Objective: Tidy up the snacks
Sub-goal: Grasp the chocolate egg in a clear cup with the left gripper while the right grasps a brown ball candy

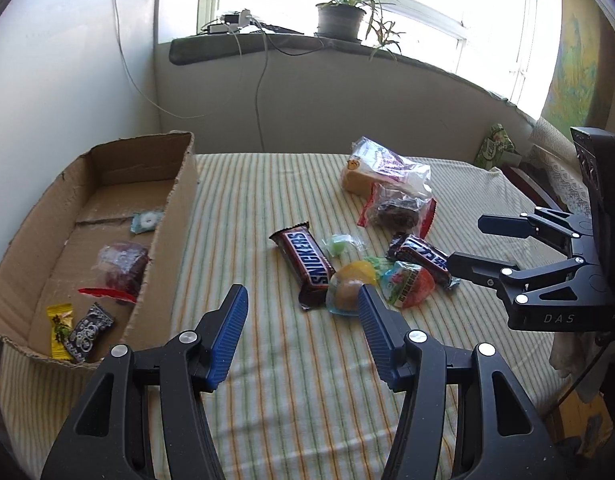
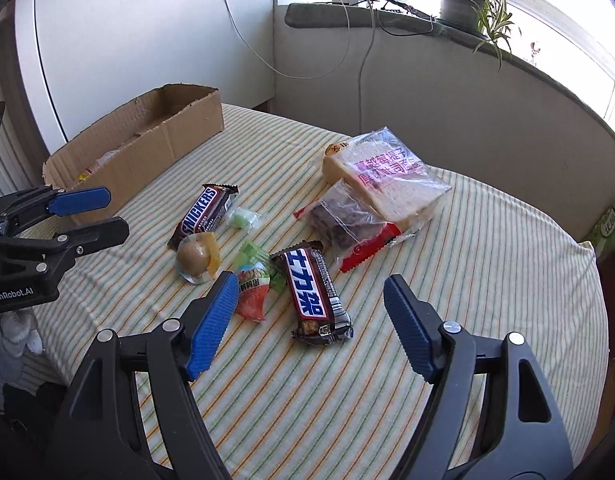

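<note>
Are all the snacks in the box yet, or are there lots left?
Some are in: the cardboard box already holds a few, like a yellow candy. Nothing is in hand: the left claw and right claw are both open and empty. Left on the table: the Snickers bar, the bread bag and several smaller treats.
</note>
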`<state>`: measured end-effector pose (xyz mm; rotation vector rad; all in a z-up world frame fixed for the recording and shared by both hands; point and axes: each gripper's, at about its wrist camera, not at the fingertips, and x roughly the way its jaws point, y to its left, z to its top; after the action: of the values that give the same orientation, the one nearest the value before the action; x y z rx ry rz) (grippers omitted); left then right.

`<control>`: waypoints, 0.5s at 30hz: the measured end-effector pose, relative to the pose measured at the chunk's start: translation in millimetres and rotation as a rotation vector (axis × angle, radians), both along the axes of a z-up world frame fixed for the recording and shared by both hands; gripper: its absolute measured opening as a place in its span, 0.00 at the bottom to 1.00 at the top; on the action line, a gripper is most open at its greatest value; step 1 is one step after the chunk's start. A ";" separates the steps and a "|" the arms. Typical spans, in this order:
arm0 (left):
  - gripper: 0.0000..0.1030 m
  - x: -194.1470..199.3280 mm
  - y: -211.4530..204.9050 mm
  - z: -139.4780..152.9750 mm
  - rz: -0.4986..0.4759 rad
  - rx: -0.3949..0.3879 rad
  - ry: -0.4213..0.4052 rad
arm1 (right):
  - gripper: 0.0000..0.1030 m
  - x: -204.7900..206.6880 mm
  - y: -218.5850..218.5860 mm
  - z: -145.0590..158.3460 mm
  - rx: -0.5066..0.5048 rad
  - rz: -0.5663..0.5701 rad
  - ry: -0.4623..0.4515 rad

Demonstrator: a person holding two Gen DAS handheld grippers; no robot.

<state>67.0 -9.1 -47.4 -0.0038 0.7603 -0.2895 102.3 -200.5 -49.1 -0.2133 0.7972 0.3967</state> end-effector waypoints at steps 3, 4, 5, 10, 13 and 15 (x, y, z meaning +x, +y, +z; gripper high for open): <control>0.53 3.6 -12.3 -7.3 -0.028 0.007 0.019 | 0.71 2.8 -1.0 -6.9 0.008 0.016 0.026; 0.51 5.2 -14.8 -9.7 -0.032 0.009 0.026 | 0.69 5.8 -0.5 -9.1 0.011 0.020 0.036; 0.51 7.9 -16.7 -11.7 -0.032 0.012 0.031 | 0.69 8.2 -0.4 -11.4 0.015 0.021 0.046; 0.38 16.0 -22.6 -19.9 -0.045 0.029 0.050 | 0.55 9.9 3.7 -11.5 0.059 0.053 0.077; 0.38 17.7 -22.7 -22.7 -0.055 0.035 0.059 | 0.53 6.7 13.0 -11.5 0.053 0.101 0.077; 0.38 19.1 -23.9 -23.5 -0.060 0.035 0.063 | 0.46 6.7 20.4 -15.0 0.044 0.128 0.091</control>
<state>86.1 -33.0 -71.0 0.0434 0.8285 -0.3338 109.1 -180.1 -64.1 -0.2068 0.8659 0.5472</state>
